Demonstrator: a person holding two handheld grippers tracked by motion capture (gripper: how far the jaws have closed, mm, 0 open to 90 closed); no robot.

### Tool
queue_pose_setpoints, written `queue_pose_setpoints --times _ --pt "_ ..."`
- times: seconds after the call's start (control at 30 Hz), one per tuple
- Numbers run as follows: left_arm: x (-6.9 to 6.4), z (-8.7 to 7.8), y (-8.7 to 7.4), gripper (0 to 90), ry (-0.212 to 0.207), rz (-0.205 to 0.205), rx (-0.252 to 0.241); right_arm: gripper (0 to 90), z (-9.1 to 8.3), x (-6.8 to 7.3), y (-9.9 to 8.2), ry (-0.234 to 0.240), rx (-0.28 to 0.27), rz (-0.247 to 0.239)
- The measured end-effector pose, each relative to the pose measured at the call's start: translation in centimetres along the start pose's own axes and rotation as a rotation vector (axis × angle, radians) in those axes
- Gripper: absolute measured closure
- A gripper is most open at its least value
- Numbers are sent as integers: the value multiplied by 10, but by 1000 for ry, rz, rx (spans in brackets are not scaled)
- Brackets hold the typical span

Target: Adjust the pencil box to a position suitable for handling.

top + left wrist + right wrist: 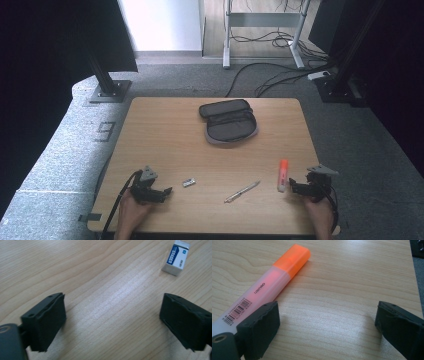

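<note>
High view: pencil case [228, 121] beyond pen [242, 191].

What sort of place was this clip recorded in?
Probably a lab or office recording bay. A small wooden table stands on grey carpet, black curtains screen both sides, and cables trail across the floor by a metal desk frame. On the table lie stationery items, including an open pencil case.

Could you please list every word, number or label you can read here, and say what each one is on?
"ERASER": blue band on the white eraser; the smaller print beside it is too blurred.
Short grey word on the orange highlighter: not legible.
Barcode digits on the highlighter: too small.
"9": marking on the floor left of the table.
</note>
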State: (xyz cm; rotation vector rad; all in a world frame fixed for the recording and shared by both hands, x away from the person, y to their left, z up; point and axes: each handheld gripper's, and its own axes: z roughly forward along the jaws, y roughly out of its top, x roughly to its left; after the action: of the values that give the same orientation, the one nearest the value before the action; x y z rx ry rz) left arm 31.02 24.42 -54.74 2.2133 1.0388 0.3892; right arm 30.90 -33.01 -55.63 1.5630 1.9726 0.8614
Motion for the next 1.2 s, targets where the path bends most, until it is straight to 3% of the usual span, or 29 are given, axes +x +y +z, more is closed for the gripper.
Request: queue_pose_setpoints --times 0.17,0.37,0.63,0.8,1.03,1.1,1.2 --pt "0 3 2 1 16 -18 18 58 0 0 0 -2 -1 2" --pt "-1 3 3 0 27 -28 18 58 1 0 1 -3 -1 4" --pt "-2 2 13 0 -1 -34 45 58 1 0 1 -2 -1 2" --pt "-4 3 22 0 21 -4 94 58 1 0 1 -2 -2 0" --pt "-3 3 38 14 -11 -24 58 58 1 1 1 -1 -1 -1" --pt "0 1 43 36 -39 -41 20 58 1 1 1 -1 -1 -1" --pt "3 0 53 46 -45 -37 -18 58 1 1 1 -1 -1 -1"
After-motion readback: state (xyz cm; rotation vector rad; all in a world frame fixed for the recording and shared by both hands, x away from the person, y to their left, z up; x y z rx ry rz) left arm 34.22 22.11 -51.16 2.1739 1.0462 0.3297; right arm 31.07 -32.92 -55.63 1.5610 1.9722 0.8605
